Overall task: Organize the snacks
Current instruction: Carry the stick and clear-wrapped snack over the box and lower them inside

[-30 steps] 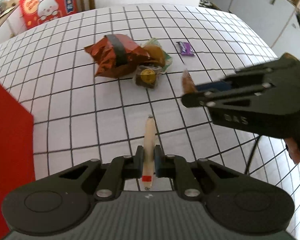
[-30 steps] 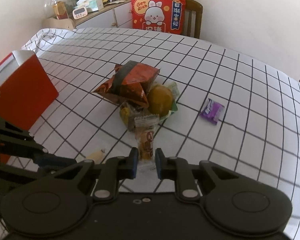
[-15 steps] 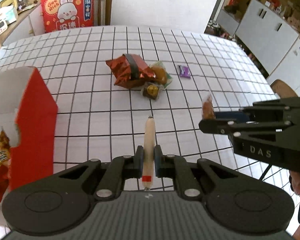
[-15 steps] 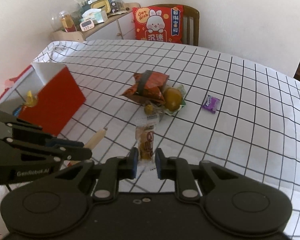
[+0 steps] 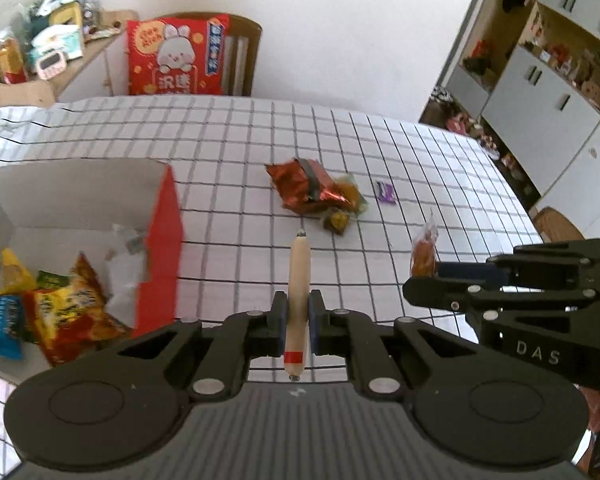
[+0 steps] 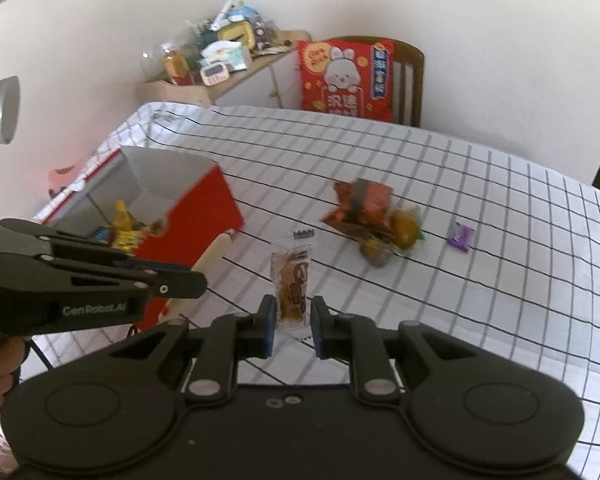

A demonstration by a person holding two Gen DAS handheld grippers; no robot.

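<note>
We hold a snack in each claw. Our left claw [image 5: 297, 316] is clamped on a pale sausage stick [image 5: 298, 280], its long axis pointing straight ahead between the pads. Our right claw [image 6: 293, 322] pinches a clear-wrapped cake [image 6: 293, 280], standing up from the pads. The red box [image 5: 162, 240], open-topped with packets inside, sits on the table [image 5: 420, 160] ahead and left of the left claw, which is nearer; the right must cross further leftward.

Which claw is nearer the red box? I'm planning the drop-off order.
Left. The left claw, holding a sausage, is just beside the box; the right claw is farther out, toward the snack pile.
</note>
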